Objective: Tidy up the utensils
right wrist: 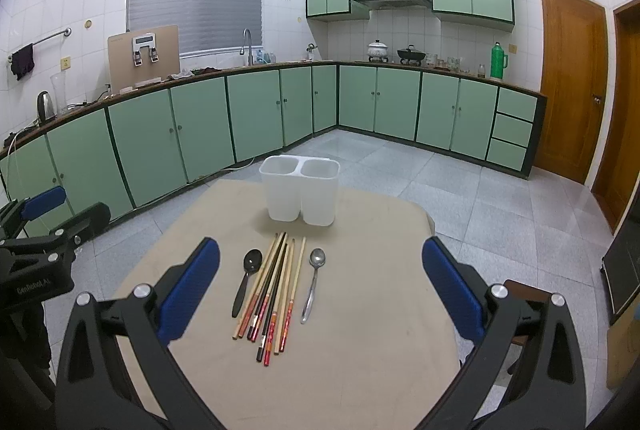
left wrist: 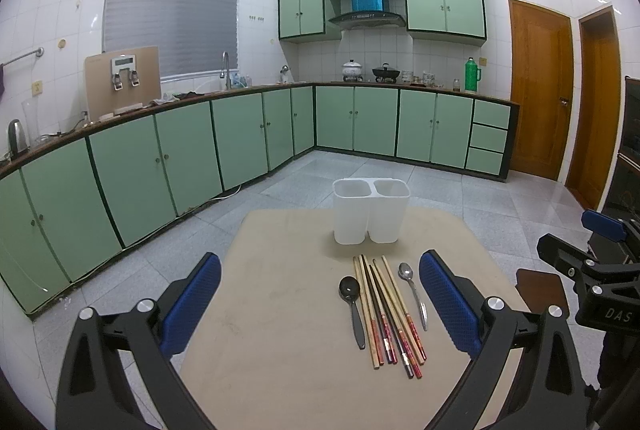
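Chopsticks (right wrist: 272, 294) between spoons, holder (right wrist: 300, 190) beyond

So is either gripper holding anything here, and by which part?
Nothing is held. The left gripper and right gripper are both open above the table; spoons and chopsticks lie untouched.

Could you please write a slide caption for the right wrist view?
Open right tongs above black spoon, chopsticks and steel spoon; empty two-compartment holder behind.
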{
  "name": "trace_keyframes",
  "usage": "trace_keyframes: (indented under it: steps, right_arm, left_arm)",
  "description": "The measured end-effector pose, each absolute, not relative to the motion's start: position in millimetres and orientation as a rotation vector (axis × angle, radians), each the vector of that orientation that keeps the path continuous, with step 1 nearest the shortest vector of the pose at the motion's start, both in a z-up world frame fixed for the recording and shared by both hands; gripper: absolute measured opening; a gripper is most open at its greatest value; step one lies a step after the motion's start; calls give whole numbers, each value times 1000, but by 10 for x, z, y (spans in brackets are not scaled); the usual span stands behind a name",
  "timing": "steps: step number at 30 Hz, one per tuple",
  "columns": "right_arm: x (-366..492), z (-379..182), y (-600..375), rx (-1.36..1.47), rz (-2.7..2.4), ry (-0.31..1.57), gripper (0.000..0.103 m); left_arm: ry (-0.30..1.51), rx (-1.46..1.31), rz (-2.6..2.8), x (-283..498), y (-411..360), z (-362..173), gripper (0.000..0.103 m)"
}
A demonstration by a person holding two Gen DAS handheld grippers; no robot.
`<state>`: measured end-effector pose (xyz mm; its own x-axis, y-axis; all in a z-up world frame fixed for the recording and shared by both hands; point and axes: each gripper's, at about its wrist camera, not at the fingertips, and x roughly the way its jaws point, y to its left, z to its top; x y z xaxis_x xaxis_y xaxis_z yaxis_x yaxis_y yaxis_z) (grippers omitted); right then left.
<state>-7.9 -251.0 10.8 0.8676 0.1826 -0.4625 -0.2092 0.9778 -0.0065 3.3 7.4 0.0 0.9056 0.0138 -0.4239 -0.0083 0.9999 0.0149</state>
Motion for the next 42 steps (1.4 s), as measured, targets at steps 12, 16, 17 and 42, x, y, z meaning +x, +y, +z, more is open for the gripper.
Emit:
trace_keyframes:
  steps: [12,16,17,42]
  right_arm:
    - [91,-82,-2502,-61,205,521,98]
    - [304,-229,-2486,-84,198,563,98]
    - [369,-278,-2478,-86,201,574,98]
    - [2339,-1828,-2160,-38,259,1018,55]
  left_arm:
    - [478,24,26,197,151,-128,97]
    - [529,38,42,445,235,-287,97]
    - [541,41,44,502,233,-322,97]
    - [910,29,15,1938,311,-1686,93]
